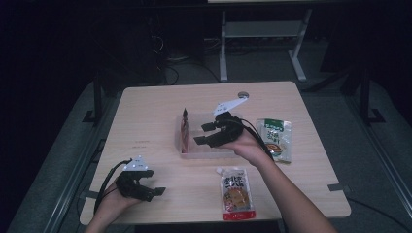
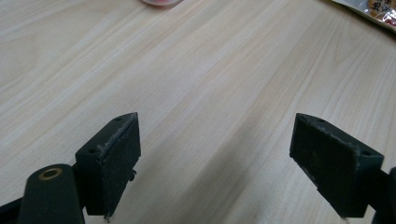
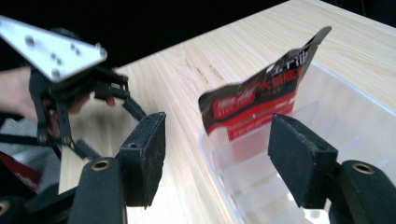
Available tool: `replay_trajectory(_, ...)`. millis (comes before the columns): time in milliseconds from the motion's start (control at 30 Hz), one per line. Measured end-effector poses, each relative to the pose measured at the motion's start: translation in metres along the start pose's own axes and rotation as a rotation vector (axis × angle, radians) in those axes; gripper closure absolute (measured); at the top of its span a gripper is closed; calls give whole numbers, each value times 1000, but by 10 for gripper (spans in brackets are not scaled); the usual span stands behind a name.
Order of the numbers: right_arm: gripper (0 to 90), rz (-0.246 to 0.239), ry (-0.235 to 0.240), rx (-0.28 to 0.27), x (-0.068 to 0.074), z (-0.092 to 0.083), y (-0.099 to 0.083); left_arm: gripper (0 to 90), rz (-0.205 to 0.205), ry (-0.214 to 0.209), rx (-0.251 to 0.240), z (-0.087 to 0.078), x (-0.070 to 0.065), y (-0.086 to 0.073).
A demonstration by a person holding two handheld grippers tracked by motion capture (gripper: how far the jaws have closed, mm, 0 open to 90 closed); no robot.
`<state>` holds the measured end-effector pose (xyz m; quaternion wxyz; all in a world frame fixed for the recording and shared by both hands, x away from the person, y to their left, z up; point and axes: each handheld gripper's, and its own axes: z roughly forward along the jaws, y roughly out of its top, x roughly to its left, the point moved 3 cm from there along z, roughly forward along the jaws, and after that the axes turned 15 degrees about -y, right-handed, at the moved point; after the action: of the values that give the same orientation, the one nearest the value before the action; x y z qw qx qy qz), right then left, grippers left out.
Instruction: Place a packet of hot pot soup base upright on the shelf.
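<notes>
A: What is difficult to see here?

B: The room behind the pale wooden table [image 1: 145,111] is almost black. I can make out only a white metal frame [image 1: 262,43] on the grey floor and some cables near it. A small round object [image 1: 243,94] at the far edge of the table is too small to identify. In the left gripper view, a pink-white thing [image 2: 161,2] and the corner of a packet [image 2: 373,9] are cut off at the top.

A: And the grippers?

B: The left gripper [image 1: 150,183] is near the front left corner, its jaws spread wide over bare wood with nothing between them. The right gripper [image 1: 204,133] is over the clear plastic tray with dividers [image 1: 180,145] in the middle of the table, its jaws also apart and holding nothing.

A: Where are the packets?

B: A red and black foil pouch [image 1: 184,128] stands upright at the left end of the tray. The right gripper view shows its printed face [image 3: 261,98] just beyond the jaws; from above I see only its thin edge. An orange-red spouted pouch [image 1: 236,193] lies flat in front of the tray, and a green and white packet [image 1: 275,139] lies to its right.
</notes>
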<state>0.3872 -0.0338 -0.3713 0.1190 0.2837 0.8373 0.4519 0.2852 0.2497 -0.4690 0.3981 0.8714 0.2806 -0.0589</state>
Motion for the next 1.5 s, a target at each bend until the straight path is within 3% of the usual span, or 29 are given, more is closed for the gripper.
replay_trajectory(267,354,-43,-67,28,7,-15,-17,165,11,-18,-2,1,-3,0)
replay_trajectory(567,348,-83,-92,65,17,-33,-47,170,22,-17,11,2,-4,1)
replay_trajectory(900,387,-48,-98,88,16,-60,-88,172,7,-6,-3,0,-5,-2)
replay_trajectory(1200,607,-42,-127,151,18,-75,-126,173,26,1,15,0,-7,-1)
replay_trajectory(1267,652,-23,-134,162,18,-81,-136,174,32,-2,15,2,-7,1)
replay_trajectory(1433,716,-1,-154,183,15,-92,-154,174,54,-10,30,6,-6,4)
replay_trajectory(1500,759,6,-159,181,13,-96,-159,174,39,-15,10,7,-7,6)
